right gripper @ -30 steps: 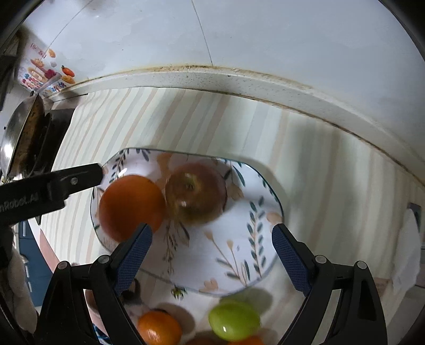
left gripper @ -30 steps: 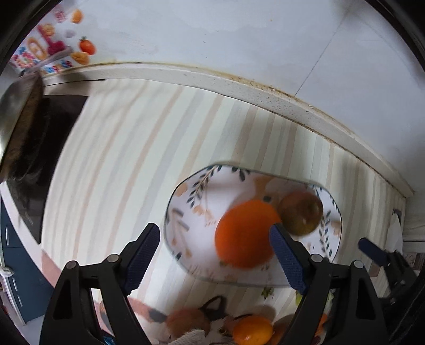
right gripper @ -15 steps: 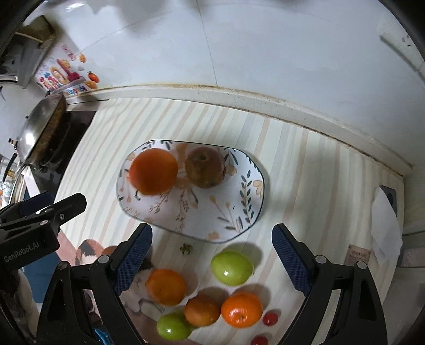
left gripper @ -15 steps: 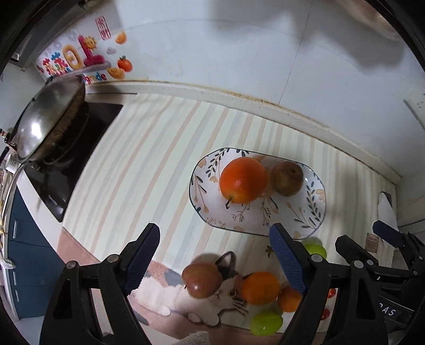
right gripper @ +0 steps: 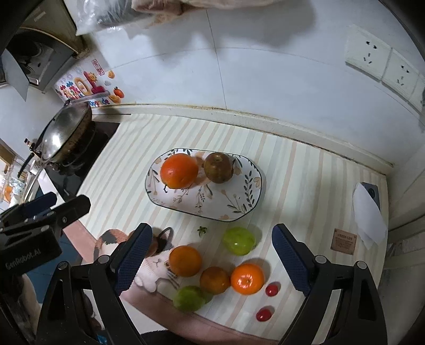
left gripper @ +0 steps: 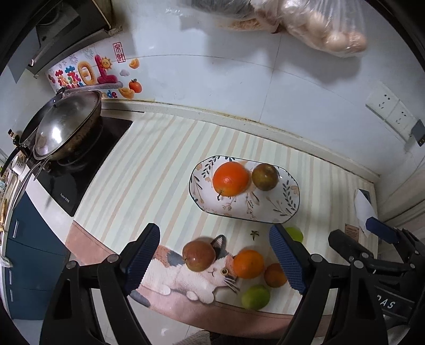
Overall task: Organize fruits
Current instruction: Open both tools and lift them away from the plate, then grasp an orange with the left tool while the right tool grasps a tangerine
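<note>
A patterned oval plate [left gripper: 287,209] [right gripper: 239,209] on the striped mat holds a large orange [left gripper: 230,179] [right gripper: 179,171] and a brownish apple [left gripper: 265,173] [right gripper: 218,167]. In front of it lie loose fruits: a red apple [left gripper: 198,255], oranges [left gripper: 248,264] [right gripper: 185,261] [right gripper: 247,278], green fruits [left gripper: 255,296] [right gripper: 238,241] and two small red tomatoes [right gripper: 272,289]. My left gripper [left gripper: 215,258] is open and empty, raised above the red apple. My right gripper [right gripper: 209,261] is open and empty, raised above the loose fruits.
A wok with a steel lid [left gripper: 63,124] sits on a black stove [left gripper: 79,169] at the left. A white tissue [right gripper: 369,220] lies at the right by the wall. Wall sockets [right gripper: 382,63] and a hanging plastic bag [left gripper: 318,24] are above. The counter's front edge is close below.
Both grippers have pulled up and back from the plate, so the loose fruits in front now show. The orange and apple stay on the plate.
</note>
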Demonstrator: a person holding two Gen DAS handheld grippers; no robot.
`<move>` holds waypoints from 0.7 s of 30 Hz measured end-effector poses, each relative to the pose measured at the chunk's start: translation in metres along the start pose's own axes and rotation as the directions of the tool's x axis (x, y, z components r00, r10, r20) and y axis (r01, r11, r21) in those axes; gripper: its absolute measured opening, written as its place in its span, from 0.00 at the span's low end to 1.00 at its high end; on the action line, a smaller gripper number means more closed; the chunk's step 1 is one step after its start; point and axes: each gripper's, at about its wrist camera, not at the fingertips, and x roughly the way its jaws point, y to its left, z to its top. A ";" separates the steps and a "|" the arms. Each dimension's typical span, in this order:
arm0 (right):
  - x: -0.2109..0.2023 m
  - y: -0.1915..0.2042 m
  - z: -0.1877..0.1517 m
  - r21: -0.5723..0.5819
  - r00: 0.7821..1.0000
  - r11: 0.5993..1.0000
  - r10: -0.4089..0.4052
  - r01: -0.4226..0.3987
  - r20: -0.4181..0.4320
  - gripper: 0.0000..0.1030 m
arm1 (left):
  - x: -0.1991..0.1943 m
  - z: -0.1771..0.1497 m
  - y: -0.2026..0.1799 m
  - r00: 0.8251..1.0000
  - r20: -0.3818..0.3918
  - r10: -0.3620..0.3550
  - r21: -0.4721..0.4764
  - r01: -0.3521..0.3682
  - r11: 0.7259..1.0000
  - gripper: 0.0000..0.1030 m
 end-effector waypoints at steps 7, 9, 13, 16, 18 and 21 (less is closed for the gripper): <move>-0.018 0.000 -0.012 0.027 0.999 0.999 0.030 -0.030 0.012 0.91 | 0.004 -0.020 -0.001 0.999 -0.042 -0.015 -0.019 0.014 1.000 0.82; -0.015 -0.004 -0.015 0.043 0.999 0.998 0.038 -0.038 0.000 0.91 | 0.013 -0.025 -0.001 0.998 -0.067 -0.007 -0.018 0.006 1.000 0.82; 0.009 -0.020 -0.025 0.094 0.998 0.995 0.037 -0.031 -0.054 0.91 | 0.056 -0.039 -0.002 0.983 -0.182 0.021 -0.012 -0.024 1.000 0.82; 0.038 -0.036 -0.033 0.142 0.992 0.990 0.034 -0.016 -0.123 0.91 | 0.090 -0.049 -0.006 0.962 -0.274 0.017 -0.009 -0.020 1.000 0.82; 0.059 -0.048 -0.039 0.169 0.985 0.986 0.026 0.003 -0.171 0.91 | 0.110 -0.056 -0.011 0.946 -0.326 0.004 -0.009 -0.007 1.000 0.82; 0.092 -0.068 -0.053 0.220 0.969 0.975 0.031 0.024 -0.244 0.91 | 0.143 -0.065 -0.020 0.906 -0.421 -0.043 -0.032 0.033 0.999 0.82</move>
